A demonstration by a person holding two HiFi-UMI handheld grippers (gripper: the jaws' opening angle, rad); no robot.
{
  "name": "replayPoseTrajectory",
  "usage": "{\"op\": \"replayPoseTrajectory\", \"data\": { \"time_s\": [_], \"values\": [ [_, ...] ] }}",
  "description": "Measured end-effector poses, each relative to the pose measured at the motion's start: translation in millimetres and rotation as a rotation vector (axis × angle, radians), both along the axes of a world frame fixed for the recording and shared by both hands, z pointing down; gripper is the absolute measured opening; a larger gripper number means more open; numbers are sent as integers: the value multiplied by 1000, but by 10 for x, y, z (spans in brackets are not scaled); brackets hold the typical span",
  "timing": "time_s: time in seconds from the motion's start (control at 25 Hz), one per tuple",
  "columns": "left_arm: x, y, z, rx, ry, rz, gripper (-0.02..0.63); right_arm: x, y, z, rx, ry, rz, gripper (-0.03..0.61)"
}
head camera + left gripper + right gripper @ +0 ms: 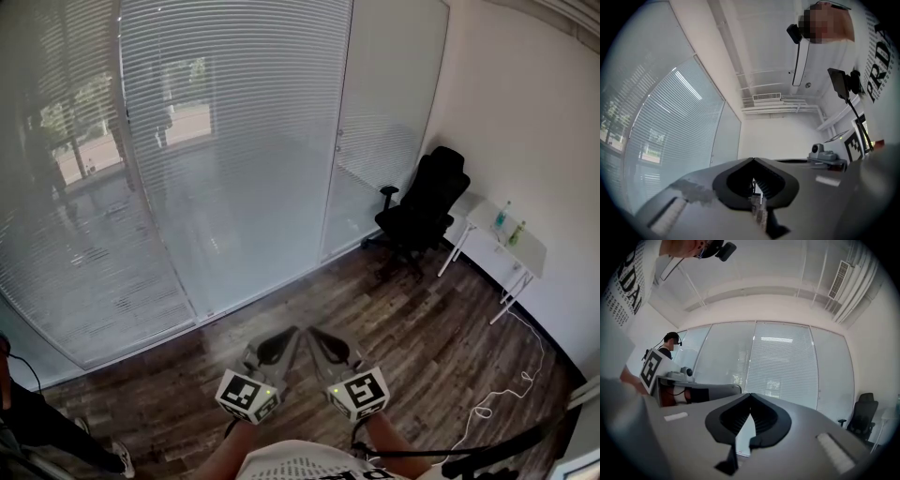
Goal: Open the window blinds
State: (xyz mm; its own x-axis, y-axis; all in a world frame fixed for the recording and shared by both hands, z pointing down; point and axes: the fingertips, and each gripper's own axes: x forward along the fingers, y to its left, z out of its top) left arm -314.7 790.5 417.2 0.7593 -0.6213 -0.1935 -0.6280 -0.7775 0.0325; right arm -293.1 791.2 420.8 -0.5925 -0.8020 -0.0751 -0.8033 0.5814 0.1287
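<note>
White slatted blinds (234, 141) hang closed behind the glass wall panels ahead; daylight and trees show faintly through at the left. They also fill the left of the left gripper view as blinds (670, 126) and the middle of the right gripper view as blinds (783, 366). Low in the head view, my left gripper (289, 334) and right gripper (317, 334) sit side by side over the wooden floor, well short of the glass. Both are shut, tips meeting, with nothing between them, as seen at the left gripper (753, 159) and right gripper (750, 394).
A black office chair (427, 206) stands in the right corner beside a small white table (506, 246) with two bottles. A white cable (506, 384) trails over the floor at the right. Another person (37, 422) stands at the lower left.
</note>
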Motion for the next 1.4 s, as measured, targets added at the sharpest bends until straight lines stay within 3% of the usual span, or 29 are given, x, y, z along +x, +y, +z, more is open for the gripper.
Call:
{"op": "replayPoseTrajectory", "data": {
  "time_s": [0.76,1.4],
  "values": [
    [-237,179,94,-11,-19,62,-8,-314,97,165,-81,-11,23,9],
    [185,-570,271,-49,-8,20,-8,151,-665,205,-59,-7,-19,9]
  ]
}}
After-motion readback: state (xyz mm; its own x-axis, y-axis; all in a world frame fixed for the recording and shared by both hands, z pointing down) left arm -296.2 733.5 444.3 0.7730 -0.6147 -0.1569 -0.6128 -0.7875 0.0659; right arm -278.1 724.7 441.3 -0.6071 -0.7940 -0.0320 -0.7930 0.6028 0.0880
